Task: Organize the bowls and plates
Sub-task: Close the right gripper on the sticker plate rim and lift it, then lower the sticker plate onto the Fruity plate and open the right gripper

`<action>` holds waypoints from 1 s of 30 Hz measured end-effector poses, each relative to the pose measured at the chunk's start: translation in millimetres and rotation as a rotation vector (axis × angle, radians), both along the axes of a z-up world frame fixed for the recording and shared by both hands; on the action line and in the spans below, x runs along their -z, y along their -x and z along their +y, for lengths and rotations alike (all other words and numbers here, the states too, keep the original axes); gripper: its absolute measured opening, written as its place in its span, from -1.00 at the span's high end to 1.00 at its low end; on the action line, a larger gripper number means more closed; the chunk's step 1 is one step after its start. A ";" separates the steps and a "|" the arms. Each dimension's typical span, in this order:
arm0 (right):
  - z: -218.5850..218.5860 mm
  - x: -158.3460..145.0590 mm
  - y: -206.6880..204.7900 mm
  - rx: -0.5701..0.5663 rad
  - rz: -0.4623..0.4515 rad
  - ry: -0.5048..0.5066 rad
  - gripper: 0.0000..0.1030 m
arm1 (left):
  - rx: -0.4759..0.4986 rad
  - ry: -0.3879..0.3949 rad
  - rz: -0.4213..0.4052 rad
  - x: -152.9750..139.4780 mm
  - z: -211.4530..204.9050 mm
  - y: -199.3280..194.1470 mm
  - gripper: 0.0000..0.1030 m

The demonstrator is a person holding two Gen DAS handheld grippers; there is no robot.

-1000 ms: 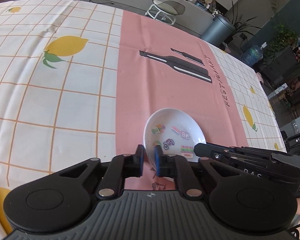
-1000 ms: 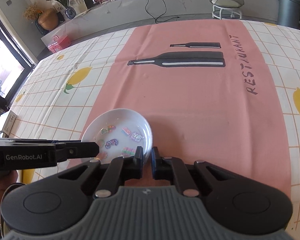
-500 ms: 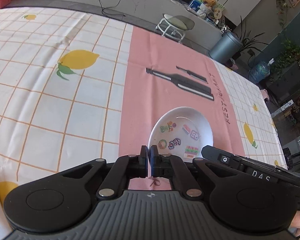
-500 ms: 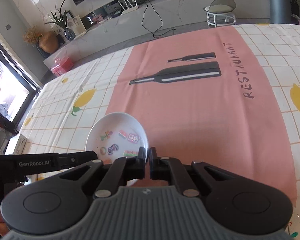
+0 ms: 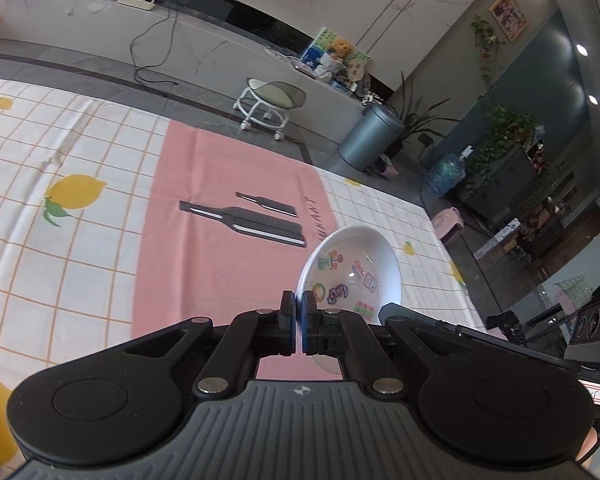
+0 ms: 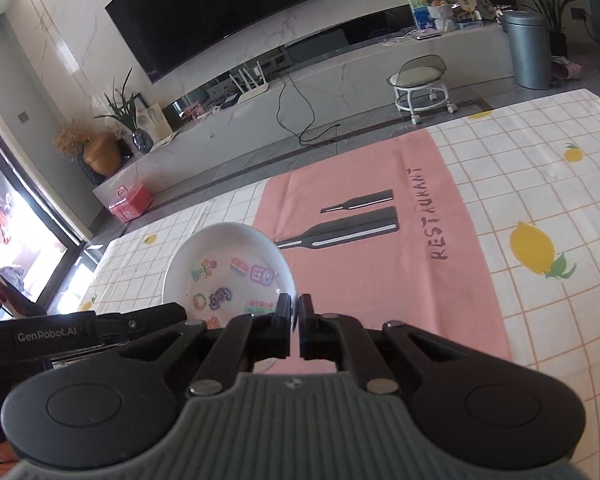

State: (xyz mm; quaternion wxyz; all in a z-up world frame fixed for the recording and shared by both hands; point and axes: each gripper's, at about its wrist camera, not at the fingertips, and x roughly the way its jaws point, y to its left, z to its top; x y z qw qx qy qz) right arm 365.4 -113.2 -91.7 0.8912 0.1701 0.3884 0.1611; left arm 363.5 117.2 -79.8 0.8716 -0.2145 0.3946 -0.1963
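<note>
A white bowl (image 5: 356, 268) with colourful sticker prints inside is held in the air above the table, tilted. My left gripper (image 5: 299, 312) is shut on its left rim. My right gripper (image 6: 295, 316) is shut on its right rim; the bowl also shows in the right wrist view (image 6: 228, 272). Each gripper's body shows in the other's view, low beside the bowl. No other plates or bowls are in view.
The table carries a checked lemon-print cloth (image 5: 60, 248) with a pink strip (image 6: 380, 264) printed with bottles and "RESTAURANT". Beyond the far edge are a white stool (image 5: 268, 104), a grey bin (image 5: 370, 136) and a long TV bench (image 6: 340, 80).
Both grippers closed on the bowl's opposite rims and lifted it off the pink strip. The cameras have risen and tipped up, showing more of the room.
</note>
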 end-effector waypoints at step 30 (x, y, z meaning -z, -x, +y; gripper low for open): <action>-115.4 24.9 103.1 0.210 0.193 -0.051 0.97 | 0.308 -0.247 0.100 23.5 -122.8 43.7 0.94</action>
